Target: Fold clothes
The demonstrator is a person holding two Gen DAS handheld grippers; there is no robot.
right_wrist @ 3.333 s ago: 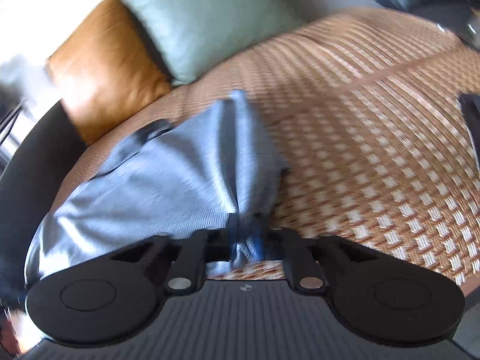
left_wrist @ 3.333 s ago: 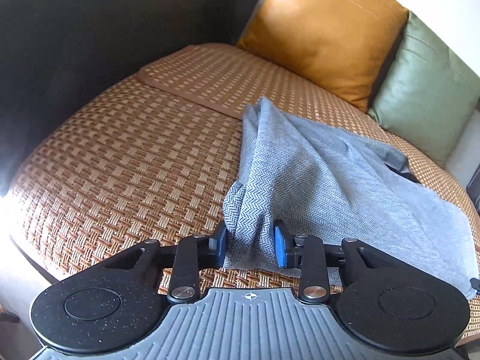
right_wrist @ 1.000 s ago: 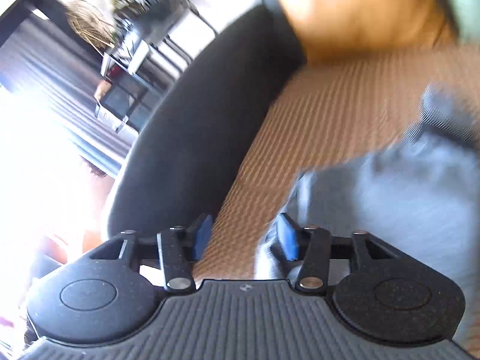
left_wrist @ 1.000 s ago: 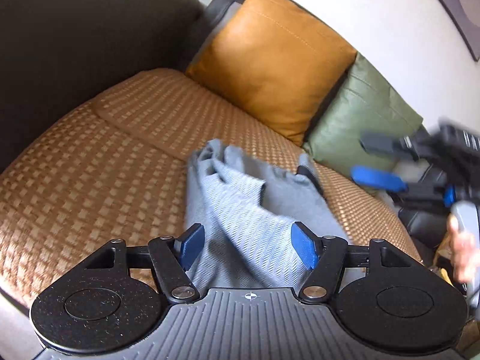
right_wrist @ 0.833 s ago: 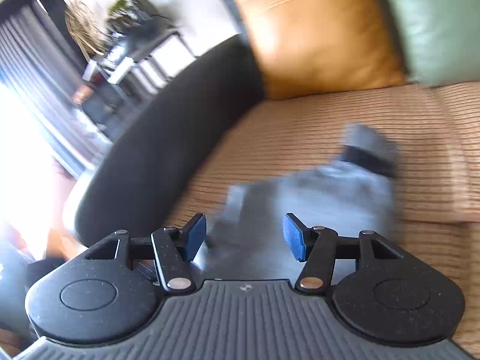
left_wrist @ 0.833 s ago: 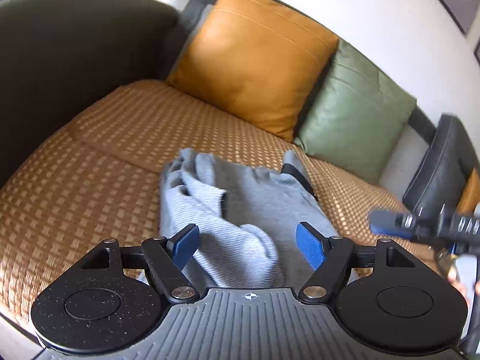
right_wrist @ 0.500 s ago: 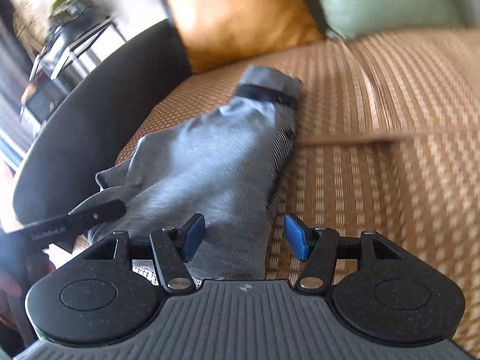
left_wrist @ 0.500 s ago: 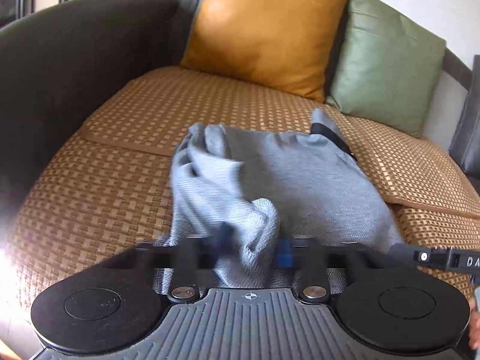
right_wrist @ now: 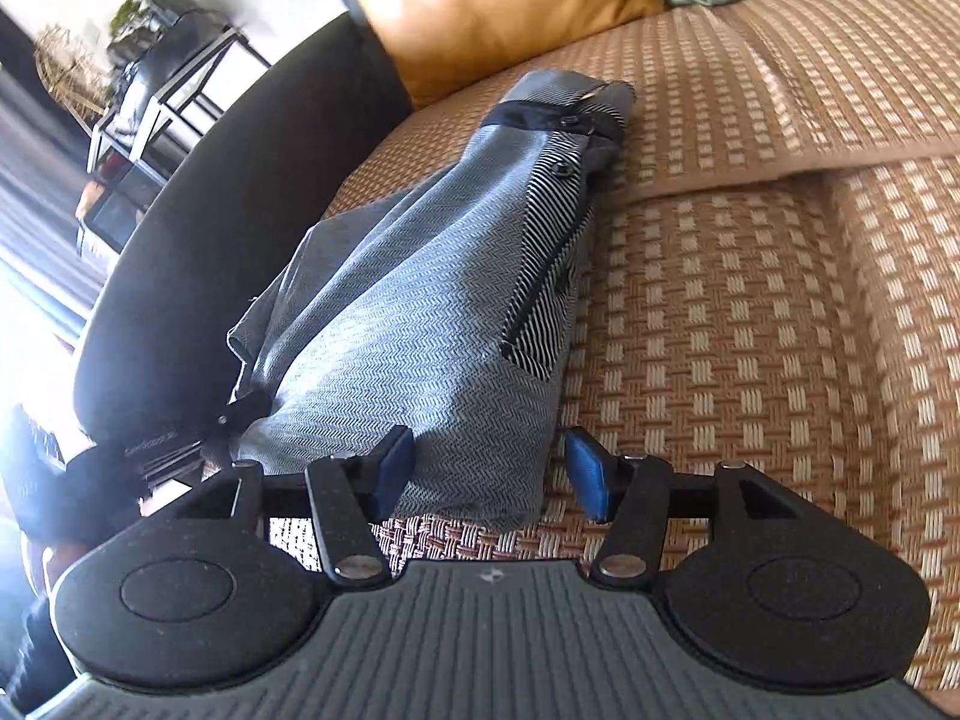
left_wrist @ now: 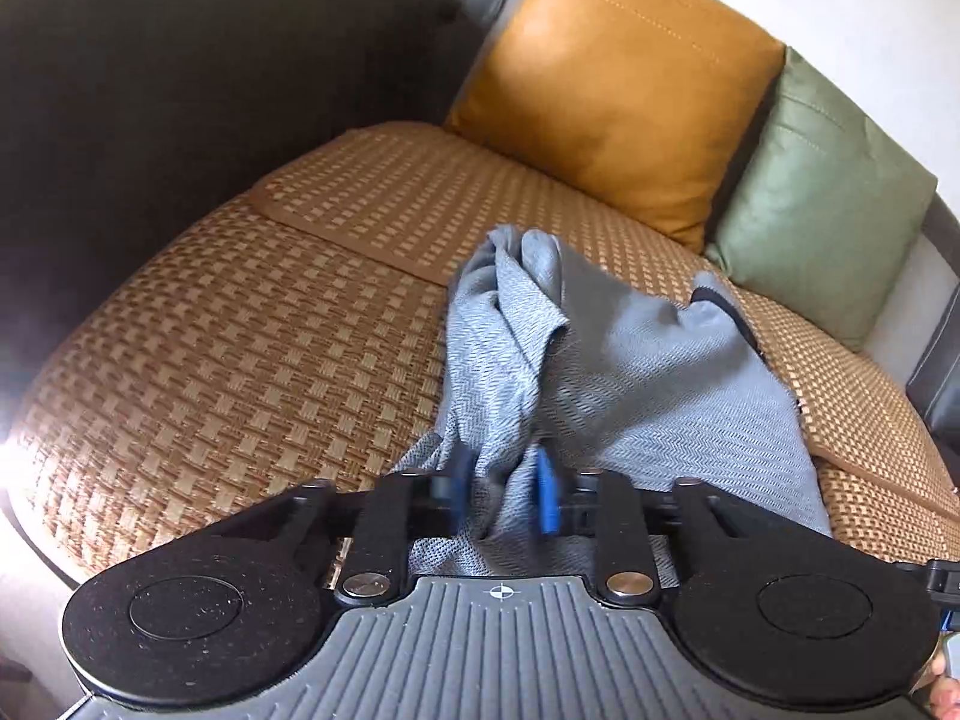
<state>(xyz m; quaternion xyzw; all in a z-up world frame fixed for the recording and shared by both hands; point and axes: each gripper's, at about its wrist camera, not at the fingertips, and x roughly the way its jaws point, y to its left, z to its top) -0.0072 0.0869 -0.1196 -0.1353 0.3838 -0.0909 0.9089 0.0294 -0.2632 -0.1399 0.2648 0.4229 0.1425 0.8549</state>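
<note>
This is a home living room. A dark sofa with a rounded armrest carries a woven rattan seat mat, with an orange cushion and a green cushion propped against its back. Beyond the armrest stands a black metal side table with a plant on top, by bright daylight.

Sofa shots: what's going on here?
A person with handheld tongs is partway through folding a grey garment on the woven sofa mat. The left tongs are shut on a bunched fold at the garment's near edge. The right tongs are open, straddling the garment's near corner without gripping it. The garment lies loosely gathered and rumpled, not a neat fold. Orange and green cushions lean against the backrest behind.
</note>
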